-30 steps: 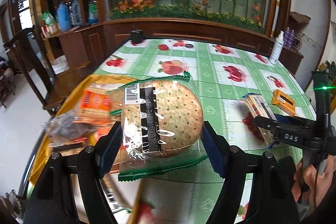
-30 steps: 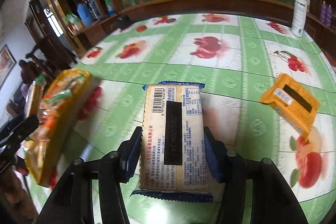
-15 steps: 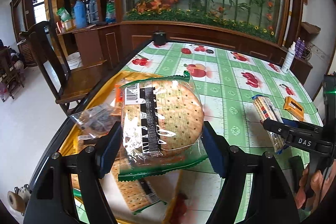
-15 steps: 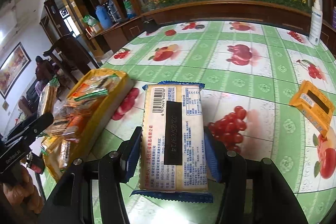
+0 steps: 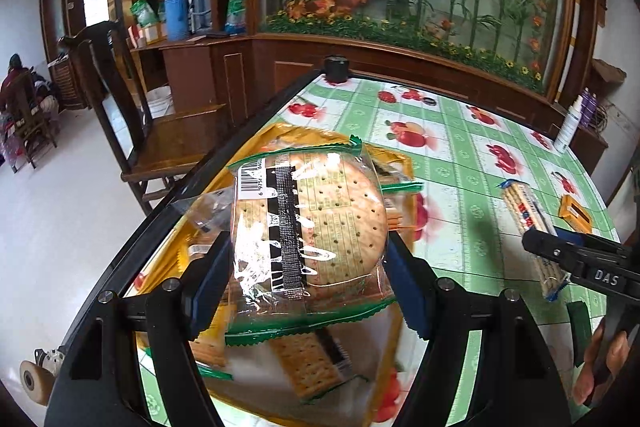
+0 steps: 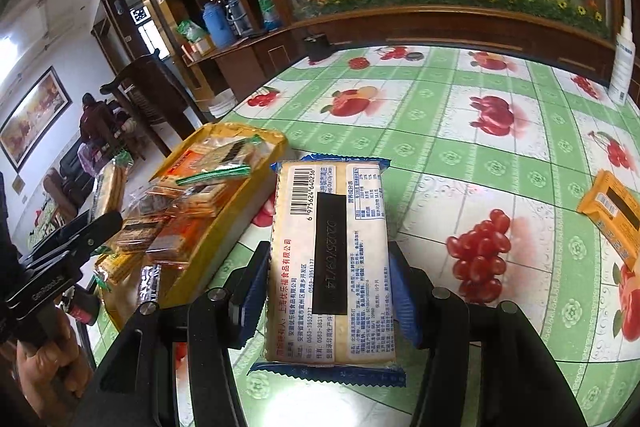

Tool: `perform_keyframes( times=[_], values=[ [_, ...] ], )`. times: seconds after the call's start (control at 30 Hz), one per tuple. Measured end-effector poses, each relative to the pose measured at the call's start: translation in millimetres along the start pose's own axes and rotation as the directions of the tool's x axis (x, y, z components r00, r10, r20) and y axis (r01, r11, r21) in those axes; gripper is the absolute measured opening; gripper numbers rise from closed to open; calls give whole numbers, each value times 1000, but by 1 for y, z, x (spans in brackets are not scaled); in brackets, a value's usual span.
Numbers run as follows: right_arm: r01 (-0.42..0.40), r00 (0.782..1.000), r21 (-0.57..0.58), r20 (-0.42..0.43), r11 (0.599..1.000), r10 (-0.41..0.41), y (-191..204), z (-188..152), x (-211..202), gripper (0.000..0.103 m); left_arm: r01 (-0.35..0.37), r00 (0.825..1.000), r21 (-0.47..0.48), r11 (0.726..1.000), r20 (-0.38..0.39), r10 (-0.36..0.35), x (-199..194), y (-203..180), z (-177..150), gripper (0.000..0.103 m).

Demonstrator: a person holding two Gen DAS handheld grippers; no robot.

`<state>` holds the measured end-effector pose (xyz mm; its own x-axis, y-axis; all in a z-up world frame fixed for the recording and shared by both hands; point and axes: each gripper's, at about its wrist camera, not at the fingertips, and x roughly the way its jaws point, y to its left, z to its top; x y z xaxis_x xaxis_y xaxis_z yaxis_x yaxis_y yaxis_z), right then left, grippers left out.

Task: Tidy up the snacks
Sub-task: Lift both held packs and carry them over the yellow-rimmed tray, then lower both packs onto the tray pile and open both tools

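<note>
Two tools grasping: left tool (image 5: 308, 267) clamps a round cracker pack (image 5: 308, 223) above the yellow tray (image 6: 240, 223), right tool (image 6: 328, 291) clamps a rectangular biscuit pack (image 6: 330, 259) above the tabletop (image 6: 460, 131).

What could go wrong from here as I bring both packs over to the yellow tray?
1. The yellow tray is already heaped, so the round cracker pack in the left gripper may slide off the pile.
2. The tray sits at the table edge; a nudge could push snacks overboard.
3. Both grippers converge: the right gripper with its blue-edged cracker pack could bump the left.
</note>
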<state>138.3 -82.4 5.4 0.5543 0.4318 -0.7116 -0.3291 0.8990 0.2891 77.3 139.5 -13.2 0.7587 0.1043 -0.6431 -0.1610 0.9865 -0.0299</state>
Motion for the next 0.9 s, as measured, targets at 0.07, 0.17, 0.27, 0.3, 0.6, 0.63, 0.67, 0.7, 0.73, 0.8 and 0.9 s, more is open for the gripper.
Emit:
perform_keyframes(
  times=[0.07, 0.17, 0.27, 0.3, 0.6, 0.63, 0.67, 0.7, 0.73, 0.8, 0.9],
  values=[
    [-6, 1000, -10, -2, 1000, 6, 7, 0, 1, 56, -3, 1000, -14, 1000, -3, 3, 2, 7, -1, 74],
    [-18, 1000, -26, -9, 999, 18, 18, 3, 6, 56, -1, 1000, -44, 999, -16, 1, 6, 18, -3, 74],
    [-56, 998, -29, -20, 998, 55, 29, 6, 13, 56, -11, 1000, -62, 998, -19, 10, 7, 29, -5, 74],
    [-70, 997, -30, -23, 997, 70, 33, 7, 15, 56, -13, 1000, -65, 998, -19, 12, 6, 31, -6, 74],
    [-140, 989, -123, -57, 983, 134, 97, 16, 39, 56, -26, 999, -82, 996, -30, 23, 8, 49, -11, 74],
    [-148, 988, -137, -63, 980, 140, 106, 17, 42, 56, -27, 999, -84, 996, -31, 24, 9, 51, -11, 74],
    [-155, 987, -144, -65, 977, 147, 112, 19, 45, 56, -27, 999, -87, 996, -32, 25, 8, 53, -12, 74],
    [-162, 986, -152, -66, 975, 153, 118, 20, 47, 56, -28, 999, -88, 996, -32, 25, 8, 54, -13, 74],
    [-164, 986, -157, -68, 974, 155, 123, 21, 50, 56, -29, 999, -89, 996, -31, 26, 8, 55, -14, 74],
    [-175, 984, -167, -69, 970, 165, 133, 25, 55, 56, -27, 999, -89, 996, -33, 24, 7, 56, -16, 74],
    [-184, 982, -171, -72, 968, 174, 141, 29, 63, 56, -22, 999, -91, 996, -36, 18, 6, 58, -18, 74]
  ],
)
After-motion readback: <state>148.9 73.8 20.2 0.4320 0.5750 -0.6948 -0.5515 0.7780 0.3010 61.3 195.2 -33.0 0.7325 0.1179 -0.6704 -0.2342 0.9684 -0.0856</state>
